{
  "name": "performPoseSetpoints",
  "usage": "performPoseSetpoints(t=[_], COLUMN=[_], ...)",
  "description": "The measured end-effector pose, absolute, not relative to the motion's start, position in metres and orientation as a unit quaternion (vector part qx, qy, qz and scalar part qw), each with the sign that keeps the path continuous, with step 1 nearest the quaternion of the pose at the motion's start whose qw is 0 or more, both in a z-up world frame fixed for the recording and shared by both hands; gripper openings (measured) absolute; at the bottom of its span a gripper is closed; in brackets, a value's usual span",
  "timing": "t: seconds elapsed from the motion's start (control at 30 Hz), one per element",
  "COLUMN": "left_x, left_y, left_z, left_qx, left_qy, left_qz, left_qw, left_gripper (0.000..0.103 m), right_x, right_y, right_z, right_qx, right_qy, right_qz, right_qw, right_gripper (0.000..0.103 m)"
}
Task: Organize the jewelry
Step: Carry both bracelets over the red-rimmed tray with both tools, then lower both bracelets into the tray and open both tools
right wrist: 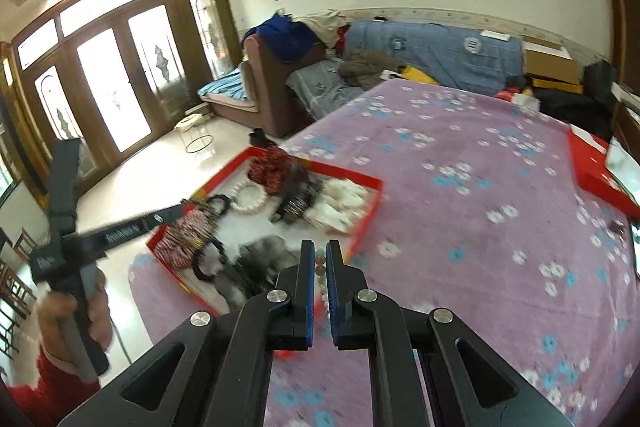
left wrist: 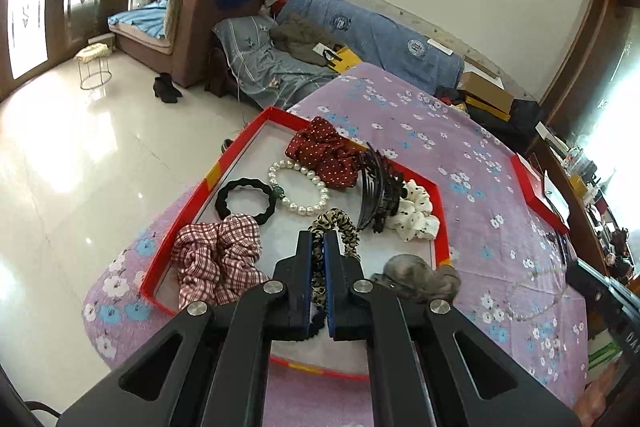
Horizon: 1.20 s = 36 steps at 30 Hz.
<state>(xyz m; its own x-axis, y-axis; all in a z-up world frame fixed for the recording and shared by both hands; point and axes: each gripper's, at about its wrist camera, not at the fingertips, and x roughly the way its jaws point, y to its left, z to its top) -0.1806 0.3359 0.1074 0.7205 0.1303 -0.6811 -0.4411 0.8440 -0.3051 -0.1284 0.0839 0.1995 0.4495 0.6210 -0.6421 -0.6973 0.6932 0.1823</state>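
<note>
Left gripper (left wrist: 318,241) clamped on leopard scrunchie (left wrist: 340,227) over red tray (left wrist: 436,211); scrunchie's lower loop hidden between pads. Right gripper (right wrist: 320,253) pinching pearl strand (right wrist: 320,269), mostly hidden. Right view motion-blurred; tray contents indistinct.

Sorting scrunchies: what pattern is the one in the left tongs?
Leopard print scrunchie, clearest in the left wrist view.

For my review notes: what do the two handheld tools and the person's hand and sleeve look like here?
Both tools are matte black with angular linkage arms with triangular cutouts, round silver pivot bolts and blue pads lining the fingers: left tool, right tool. From the right wrist view, the left tool's black handle carries white lettering, too blurred to read. The bare hand emerges from a red sleeve.
</note>
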Motion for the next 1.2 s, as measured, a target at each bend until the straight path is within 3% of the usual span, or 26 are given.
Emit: performPoseSetpoints(t=[0.33,0.57,0.9,1.2], left_x=[-0.155,-0.143,-0.135,-0.136], left_y=[0.375,0.391,0.389,0.371], left_z=[0.087,0.067,0.053,0.066], left_qx=[-0.256,-0.263,-0.263,-0.227], left_qy=[0.352,0.374,0.391,0.386], left_qz=[0.158,0.169,0.161,0.171], left_qw=[0.887,0.873,0.867,0.877], left_gripper=[0.005,0.005,0.005,0.008], right_x=[-0.103,-0.081,-0.067,-0.067], right_y=[0.179,0.232,0.227,0.224], right_z=[0.190,0.154,0.109,0.107], right_qx=[-0.035,-0.021,-0.050,-0.067], right_qy=[0.394,0.436,0.477,0.466], right_qz=[0.435,0.447,0.404,0.394], right_qw=[0.809,0.781,0.779,0.789], right_gripper=[0.007,0.007,0.008,0.008])
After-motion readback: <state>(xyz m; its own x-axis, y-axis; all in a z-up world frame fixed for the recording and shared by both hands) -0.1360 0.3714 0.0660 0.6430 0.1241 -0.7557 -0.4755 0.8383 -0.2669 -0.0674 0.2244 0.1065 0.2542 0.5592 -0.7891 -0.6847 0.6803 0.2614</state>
